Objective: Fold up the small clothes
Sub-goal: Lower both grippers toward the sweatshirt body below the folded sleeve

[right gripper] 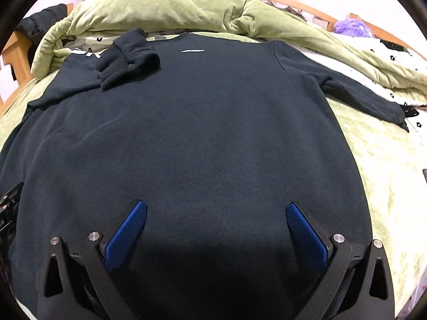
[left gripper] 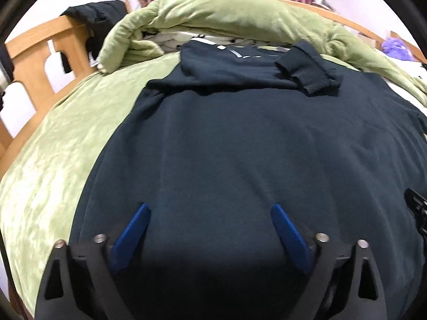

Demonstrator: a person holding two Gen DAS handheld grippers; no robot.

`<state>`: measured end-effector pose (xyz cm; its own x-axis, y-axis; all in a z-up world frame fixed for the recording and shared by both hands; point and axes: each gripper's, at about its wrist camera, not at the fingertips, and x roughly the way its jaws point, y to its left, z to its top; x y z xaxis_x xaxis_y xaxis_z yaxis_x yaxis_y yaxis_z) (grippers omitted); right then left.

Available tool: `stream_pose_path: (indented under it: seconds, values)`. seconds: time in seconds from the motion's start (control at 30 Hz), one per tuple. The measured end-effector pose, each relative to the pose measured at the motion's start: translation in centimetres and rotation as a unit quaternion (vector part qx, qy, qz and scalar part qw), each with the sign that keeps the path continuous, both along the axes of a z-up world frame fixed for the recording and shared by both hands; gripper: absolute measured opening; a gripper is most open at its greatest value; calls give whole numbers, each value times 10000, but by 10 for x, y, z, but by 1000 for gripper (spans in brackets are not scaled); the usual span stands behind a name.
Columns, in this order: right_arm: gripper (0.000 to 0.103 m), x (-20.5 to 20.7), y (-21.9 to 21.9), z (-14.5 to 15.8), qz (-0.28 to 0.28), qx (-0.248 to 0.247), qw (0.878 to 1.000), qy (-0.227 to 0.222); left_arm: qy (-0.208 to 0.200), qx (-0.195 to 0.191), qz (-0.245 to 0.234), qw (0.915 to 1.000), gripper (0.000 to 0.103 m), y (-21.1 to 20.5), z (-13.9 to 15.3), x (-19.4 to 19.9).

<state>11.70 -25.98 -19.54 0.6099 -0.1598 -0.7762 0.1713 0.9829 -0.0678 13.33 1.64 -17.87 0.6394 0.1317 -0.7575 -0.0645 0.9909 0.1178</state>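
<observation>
1. the dark navy sweatshirt (right gripper: 202, 122) lies flat, front down or up i cannot tell, on the green bedspread (right gripper: 379, 165), collar toward the rumpled green quilt (right gripper: 165, 8) at the far end.
2. relative to the sweatshirt's collar, the left sleeve (right gripper: 125, 61) is already folded in across the shoulder, cuff lying on the body; the right sleeve (right gripper: 363, 96) is stretched out to the side, off the body and onto the bedspread.
3. the step in hand looks like folding that right sleeve in: pinch it near the cuff, lift only enough to clear the cloth, and lay it across the chest so it mirrors the other one, without dragging the body out of square.
4. the left gripper (left gripper: 210, 210) hovers low over the hem end of the sweatshirt, pointing toward the collar, blue pads spread wide and holding nothing.
5. the right gripper (right gripper: 216, 208) sits beside it over the same hem area, likewise released, jaws wide apart and empty.
</observation>
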Motion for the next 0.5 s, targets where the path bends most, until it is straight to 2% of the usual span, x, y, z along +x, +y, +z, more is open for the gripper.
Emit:
stream_pose_path:
  seconds: [0.07, 0.2, 0.4, 0.5]
  values:
    - [103, -2, -3, 0, 3, 112, 9999, -19, 48, -16, 151, 9999, 103, 2, -1, 1]
    - [103, 0, -5, -1, 5, 213, 9998, -10, 3, 101, 165, 9998, 103, 1, -1, 1]
    - [103, 3, -4, -1, 4, 197, 9998, -8, 72, -550, 152, 9983, 103, 18, -4, 4]
    - [103, 3, -4, -1, 4, 195, 9998, -7, 74, -496, 153, 9986, 103, 16, -4, 5]
